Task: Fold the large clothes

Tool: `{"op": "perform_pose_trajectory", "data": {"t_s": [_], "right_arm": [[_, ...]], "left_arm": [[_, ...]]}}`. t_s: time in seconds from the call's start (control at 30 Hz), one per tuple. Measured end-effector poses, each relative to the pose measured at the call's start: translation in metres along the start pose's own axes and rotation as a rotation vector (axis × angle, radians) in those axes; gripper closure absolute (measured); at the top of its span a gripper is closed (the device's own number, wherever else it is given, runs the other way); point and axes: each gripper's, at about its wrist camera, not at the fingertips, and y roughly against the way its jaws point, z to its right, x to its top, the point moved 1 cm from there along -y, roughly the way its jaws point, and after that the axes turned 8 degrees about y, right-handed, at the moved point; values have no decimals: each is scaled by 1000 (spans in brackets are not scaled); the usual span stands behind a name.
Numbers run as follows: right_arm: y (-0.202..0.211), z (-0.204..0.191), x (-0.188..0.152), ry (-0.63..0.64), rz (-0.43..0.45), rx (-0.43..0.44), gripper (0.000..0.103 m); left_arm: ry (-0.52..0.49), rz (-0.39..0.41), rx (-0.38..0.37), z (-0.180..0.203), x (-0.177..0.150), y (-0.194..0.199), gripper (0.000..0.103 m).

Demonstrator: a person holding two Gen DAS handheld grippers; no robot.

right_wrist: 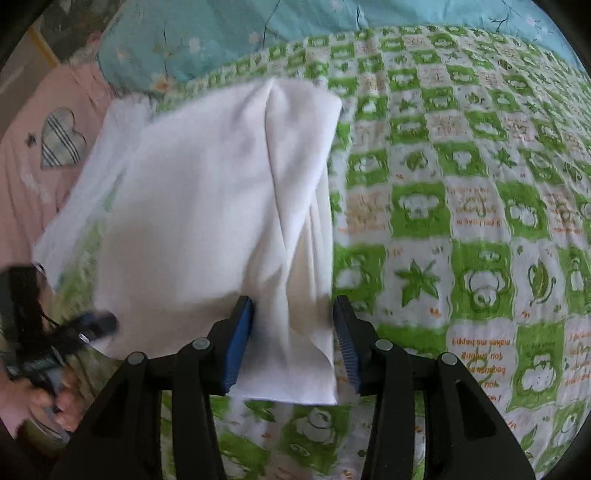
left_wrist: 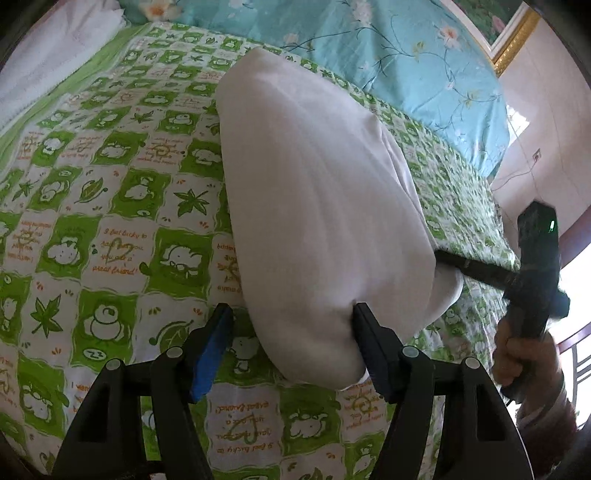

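A white garment (left_wrist: 317,192) lies folded into a long bundle on the green-and-white checked bedspread (left_wrist: 110,206). My left gripper (left_wrist: 291,317) is open, its jaws wide apart around the garment's near left corner. In the right wrist view the garment (right_wrist: 207,206) runs away from the camera, and my right gripper (right_wrist: 293,310) is open with the garment's near right corner between its jaws. The right gripper also shows in the left wrist view (left_wrist: 532,266), held in a hand, one finger reaching to the cloth's edge.
A light blue floral quilt (left_wrist: 388,48) lies along the far side of the bed. A white folded cloth (left_wrist: 48,55) sits at the far left. A pink cloth with a heart patch (right_wrist: 55,140) lies beside the bed. A gold-framed picture (left_wrist: 509,33) hangs on the wall.
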Motion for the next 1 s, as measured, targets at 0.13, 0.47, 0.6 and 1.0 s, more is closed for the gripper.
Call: {"op": "perform_pose_trajectory", "data": {"t_s": [0.13, 0.47, 0.6, 1.0], "right_arm": [[1, 10, 30, -64, 61, 43, 56], [-54, 36, 85, -208, 68, 164, 86], [-23, 29, 83, -182, 173, 133, 98], [9, 0, 75, -78, 215, 39, 79]], "left_arm": [[21, -3, -12, -2, 1, -1, 35], [68, 86, 9, -6, 42, 24, 38], [72, 62, 43, -5, 49, 9, 37], [4, 47, 131, 13, 50, -2, 35]]}}
